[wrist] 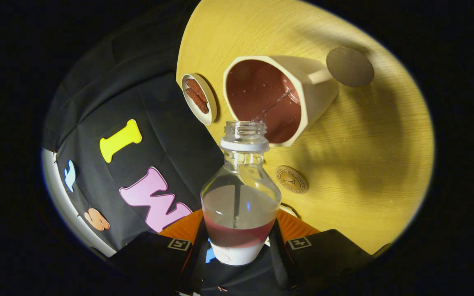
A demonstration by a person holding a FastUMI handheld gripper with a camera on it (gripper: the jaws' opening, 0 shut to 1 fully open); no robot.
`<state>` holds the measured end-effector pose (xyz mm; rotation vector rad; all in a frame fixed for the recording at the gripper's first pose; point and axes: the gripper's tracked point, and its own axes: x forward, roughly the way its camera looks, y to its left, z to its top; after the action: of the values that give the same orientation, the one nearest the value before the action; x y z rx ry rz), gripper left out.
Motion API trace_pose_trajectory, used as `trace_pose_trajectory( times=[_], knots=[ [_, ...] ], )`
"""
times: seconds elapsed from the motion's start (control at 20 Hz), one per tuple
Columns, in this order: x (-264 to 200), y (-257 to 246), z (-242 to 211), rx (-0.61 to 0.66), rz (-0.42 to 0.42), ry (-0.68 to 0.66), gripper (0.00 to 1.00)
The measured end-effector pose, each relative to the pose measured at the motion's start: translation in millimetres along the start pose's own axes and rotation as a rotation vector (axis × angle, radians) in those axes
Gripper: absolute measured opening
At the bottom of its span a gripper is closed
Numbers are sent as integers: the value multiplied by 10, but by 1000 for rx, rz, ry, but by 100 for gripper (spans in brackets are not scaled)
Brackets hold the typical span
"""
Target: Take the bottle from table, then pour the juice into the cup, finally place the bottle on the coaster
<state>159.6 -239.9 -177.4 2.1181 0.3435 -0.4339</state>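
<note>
My gripper (239, 246) is shut on a clear plastic bottle (241, 197), both fingers pressing its lower body. The bottle is uncapped and tilted, its mouth (246, 129) held at the rim of a cream cup (280, 98). A thin stream of juice runs from the mouth into the cup, which holds dark red juice. A little red juice is left low in the bottle. A round grey-brown coaster (350, 66) lies on the table just beyond the cup, touching its far side in the view.
The wooden table (364, 164) carries a small cream dish (199, 98) with brown pieces beside the cup. A round bottle cap (291, 179) lies near the bottle's shoulder. The table edge meets the black cloth wall next to the dish.
</note>
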Motion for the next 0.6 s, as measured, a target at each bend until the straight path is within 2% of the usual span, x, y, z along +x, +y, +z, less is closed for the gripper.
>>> trace_pose_trajectory(
  times=[0.6],
  knots=[
    [-61, 252, -77, 167, 50, 2, 70]
  ],
)
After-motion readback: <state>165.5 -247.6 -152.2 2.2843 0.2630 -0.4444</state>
